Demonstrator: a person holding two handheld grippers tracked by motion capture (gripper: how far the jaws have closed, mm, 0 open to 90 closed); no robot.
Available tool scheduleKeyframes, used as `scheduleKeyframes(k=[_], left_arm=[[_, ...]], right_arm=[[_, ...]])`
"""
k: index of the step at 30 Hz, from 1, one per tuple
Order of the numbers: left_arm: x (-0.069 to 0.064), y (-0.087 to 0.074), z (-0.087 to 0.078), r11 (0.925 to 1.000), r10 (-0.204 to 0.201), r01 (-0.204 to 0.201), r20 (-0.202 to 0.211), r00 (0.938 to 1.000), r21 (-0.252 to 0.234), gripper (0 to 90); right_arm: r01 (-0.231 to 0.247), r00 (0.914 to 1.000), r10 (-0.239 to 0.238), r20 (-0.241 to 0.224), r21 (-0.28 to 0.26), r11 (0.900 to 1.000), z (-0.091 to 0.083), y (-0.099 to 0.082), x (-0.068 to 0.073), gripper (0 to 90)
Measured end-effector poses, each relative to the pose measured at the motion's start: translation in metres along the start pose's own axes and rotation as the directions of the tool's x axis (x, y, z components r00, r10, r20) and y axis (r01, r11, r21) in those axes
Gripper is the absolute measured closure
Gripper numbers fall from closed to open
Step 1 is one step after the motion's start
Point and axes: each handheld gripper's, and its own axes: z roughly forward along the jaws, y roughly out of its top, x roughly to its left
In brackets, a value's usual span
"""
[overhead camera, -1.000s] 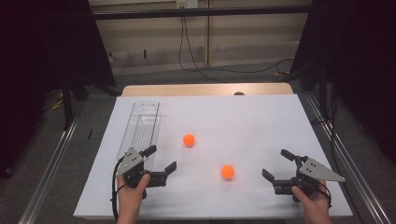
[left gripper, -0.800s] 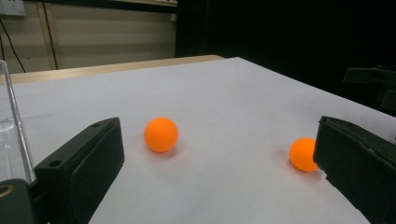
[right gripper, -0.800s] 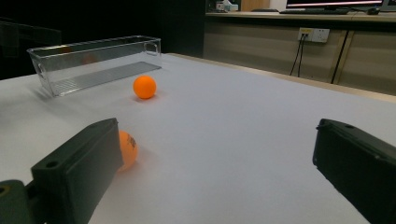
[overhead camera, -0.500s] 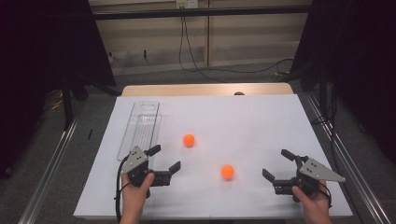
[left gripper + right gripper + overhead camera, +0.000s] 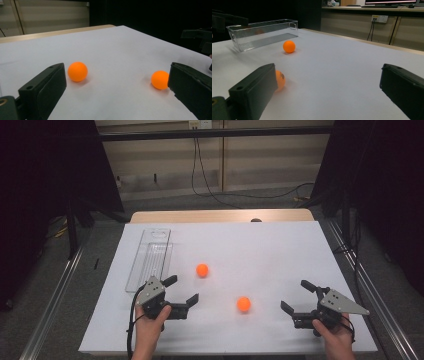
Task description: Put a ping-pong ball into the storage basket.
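White desk (image 5: 280, 250), clear bin (image 5: 149, 260) beyond my left claw (image 5: 181, 291). Both claws spread, empty. Far orange ball (image 5: 202, 270) just ahead of left claw, near ball (image 5: 243, 304) between it and right claw (image 5: 296, 296). Light, smooth, rolls easily; I'd pinch across the middle.

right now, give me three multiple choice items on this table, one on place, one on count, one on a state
1. Where is the clear tray?
A. left part of the table
B. right edge
C. between the balls

2. How many orange balls lie on the table?
A. one
B. two
C. four

3. How do the left tongs stand?
A. shut on a ball
C. shut, empty
B. open, empty

Answers: 1 A, the tray lies beyond the left tongs. 2 B, the far ball and the near ball. 3 B, the jaws are spread with both balls ahead, untouched.
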Motion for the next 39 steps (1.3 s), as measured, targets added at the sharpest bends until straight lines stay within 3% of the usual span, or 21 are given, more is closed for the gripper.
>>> scheduleKeyframes(k=[39], left_arm=[[-0.011,-0.002,0.026,0.9982,0.008,-0.013,0.078,0.9969,0.058,2.1]], right_arm=[[0.001,1.0000,-0.001,-0.001,0.002,1.0000,0.001,0.000,0.000,0.8]])
